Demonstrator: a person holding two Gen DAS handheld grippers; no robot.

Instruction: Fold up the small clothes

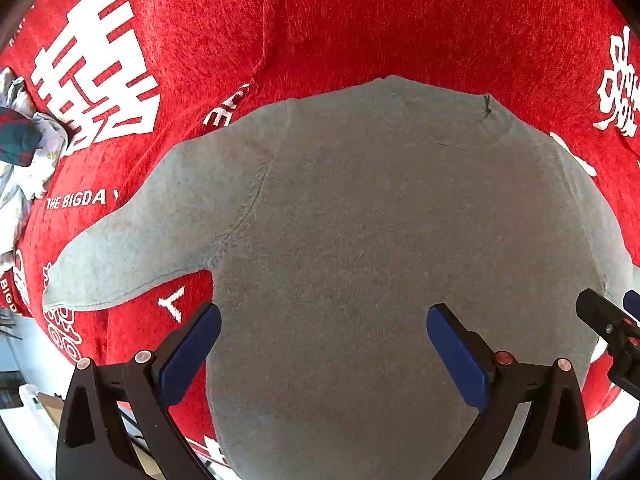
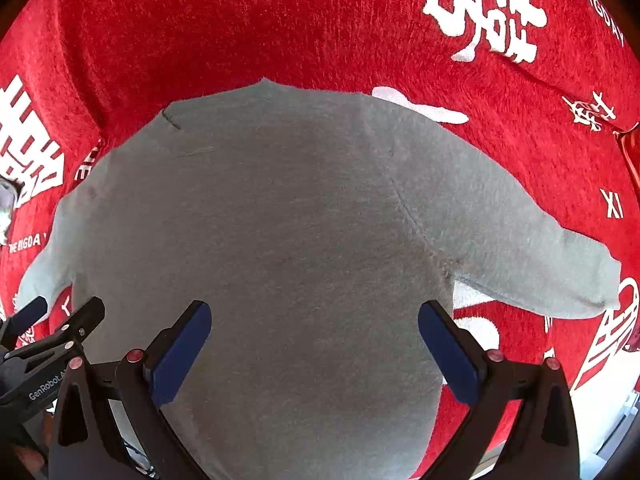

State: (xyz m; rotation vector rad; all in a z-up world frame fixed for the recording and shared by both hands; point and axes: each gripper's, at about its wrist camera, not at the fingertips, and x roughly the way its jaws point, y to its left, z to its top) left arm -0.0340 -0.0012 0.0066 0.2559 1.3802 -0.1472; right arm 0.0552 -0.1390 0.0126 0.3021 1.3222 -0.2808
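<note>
Grey sweater flat | ahead of both jaws, spread wide

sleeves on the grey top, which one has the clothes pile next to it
The left sleeve. Its cuff points toward the crumpled clothes pile at the cloth's edge; the right sleeve has only red cloth around it.

We are counting one grey sweater, showing two sleeves, one to each side. We are counting one red cloth with white lettering beneath it. We are counting two claws: the left claw and the right claw, each showing two blue pads. We are counting one heap of crumpled clothes at the left edge.
</note>
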